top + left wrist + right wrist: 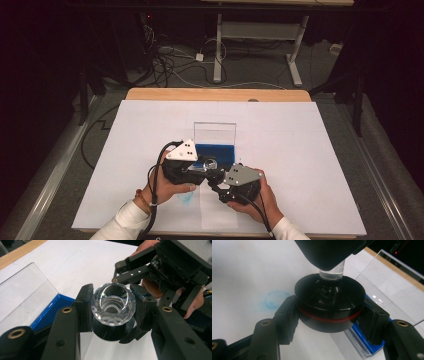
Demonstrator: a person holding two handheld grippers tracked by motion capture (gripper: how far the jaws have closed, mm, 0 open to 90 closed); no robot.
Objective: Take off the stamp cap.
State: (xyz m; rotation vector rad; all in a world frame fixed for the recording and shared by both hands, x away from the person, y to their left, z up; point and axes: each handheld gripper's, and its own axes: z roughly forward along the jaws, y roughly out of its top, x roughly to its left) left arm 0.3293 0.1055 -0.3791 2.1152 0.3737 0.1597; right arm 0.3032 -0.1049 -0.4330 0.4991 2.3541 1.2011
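A: High view: both my grippers meet just in front of the blue tray [216, 152] of the clear-lidded case [215, 131], near the front middle of the white table sheet [300, 150]. What do I hold?

B: Left gripper view: my left gripper [113, 307] is closed on the faceted crystal knob [113, 304]; both pads press its sides, and its hollow top faces the camera. Right gripper view: my right gripper [329, 316] is clamped on the black round base [329, 302] with the red ring [329, 318], one pad on each flank.

A: So where is the piece?

B: Lifted off the sheet, between the two grippers, beside the open case. The clear stem [332, 273] runs down into the base's centre.

A: How far along is the work?

B: Judged from this: the piece is out of the case and gripped at both ends. Whether knob and base are being joined or parted I cannot tell. Left to do, I judge, is that twist or pull. A faint blue smudge [274, 299] marks the sheet nearby.
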